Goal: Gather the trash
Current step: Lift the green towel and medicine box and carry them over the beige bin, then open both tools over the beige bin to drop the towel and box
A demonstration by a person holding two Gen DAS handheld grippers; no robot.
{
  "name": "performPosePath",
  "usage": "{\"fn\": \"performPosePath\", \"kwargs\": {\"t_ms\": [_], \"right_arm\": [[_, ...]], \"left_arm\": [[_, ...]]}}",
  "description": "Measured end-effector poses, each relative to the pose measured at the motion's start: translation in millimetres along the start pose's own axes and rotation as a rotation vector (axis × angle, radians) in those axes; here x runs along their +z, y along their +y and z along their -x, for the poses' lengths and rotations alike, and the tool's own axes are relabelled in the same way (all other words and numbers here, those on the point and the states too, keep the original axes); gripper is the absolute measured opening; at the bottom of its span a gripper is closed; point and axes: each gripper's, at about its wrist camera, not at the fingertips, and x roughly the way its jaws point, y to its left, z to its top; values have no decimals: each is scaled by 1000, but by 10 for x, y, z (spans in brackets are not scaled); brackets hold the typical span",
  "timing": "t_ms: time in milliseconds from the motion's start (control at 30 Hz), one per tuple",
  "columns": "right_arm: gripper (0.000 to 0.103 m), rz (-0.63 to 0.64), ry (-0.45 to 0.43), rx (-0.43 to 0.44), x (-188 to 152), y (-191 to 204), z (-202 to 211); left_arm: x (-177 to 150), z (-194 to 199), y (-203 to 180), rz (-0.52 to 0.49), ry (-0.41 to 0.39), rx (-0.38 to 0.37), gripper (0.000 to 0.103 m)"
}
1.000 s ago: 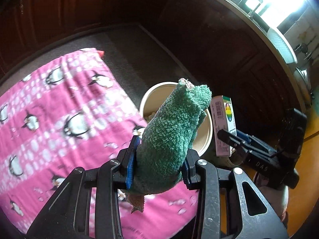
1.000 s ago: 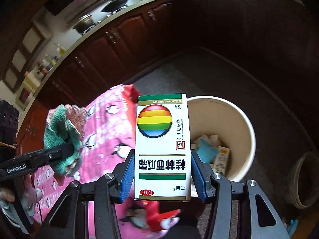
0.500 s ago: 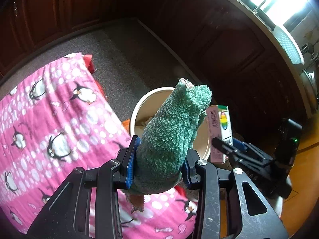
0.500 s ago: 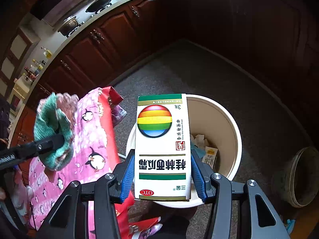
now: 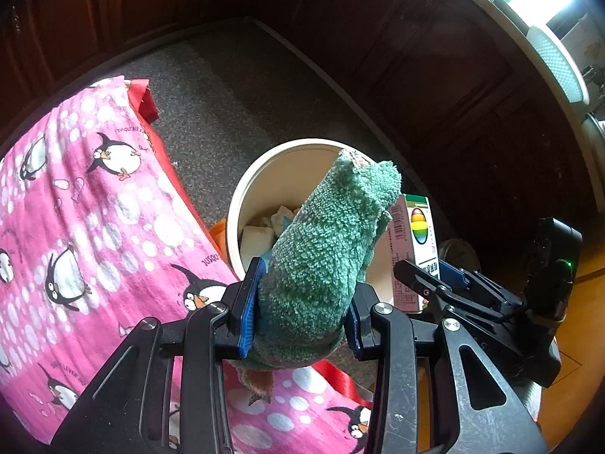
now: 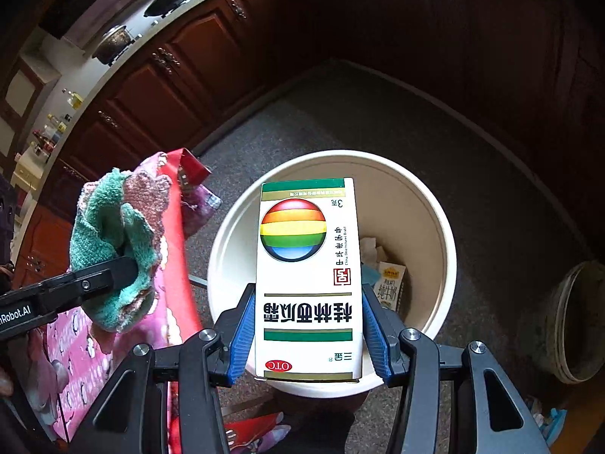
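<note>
My left gripper [image 5: 300,312] is shut on a green terry cloth [image 5: 325,257], held over the near rim of a cream trash bin [image 5: 242,204]. The cloth also shows in the right wrist view [image 6: 109,242], left of the bin. My right gripper [image 6: 308,325] is shut on a white medicine box [image 6: 308,276] with a rainbow ball, held above the bin [image 6: 442,249]. The box also shows in the left wrist view [image 5: 416,242], beside the bin's right rim. Paper scraps and a small carton [image 6: 389,287] lie inside the bin.
A pink penguin-print cloth [image 5: 75,227] covers a surface left of the bin, with a red edge [image 5: 145,100]. Dark wood cabinets [image 6: 181,87] surround the grey floor. A second, dirty bucket [image 6: 578,321] stands at the right.
Both grippers have moved toward the bin with their loads; the bin now sits larger and more directly under the box and cloth. Both grips are unchanged.
</note>
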Motion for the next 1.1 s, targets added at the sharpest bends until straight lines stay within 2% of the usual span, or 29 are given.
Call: {"fn": "performPosePath", "kwargs": {"t_ms": [567, 667, 800, 900, 1100], "right_arm": [[50, -25, 33, -35, -44, -35, -169], [54, -30, 37, -60, -28, -56, -181], [64, -48, 20, -58, -60, -74, -100], [64, -54, -2, -53, -116, -54, -7], [64, -21, -51, -68, -243, 147, 199]], "left_arm": [[-18, -174, -146, -7, 18, 24, 35], [-1, -240, -133, 2, 28, 14, 36], [-25, -276, -98, 28, 36, -14, 44], [-60, -230, -71, 32, 29, -28, 53], [-223, 94, -23, 4, -36, -15, 54]]}}
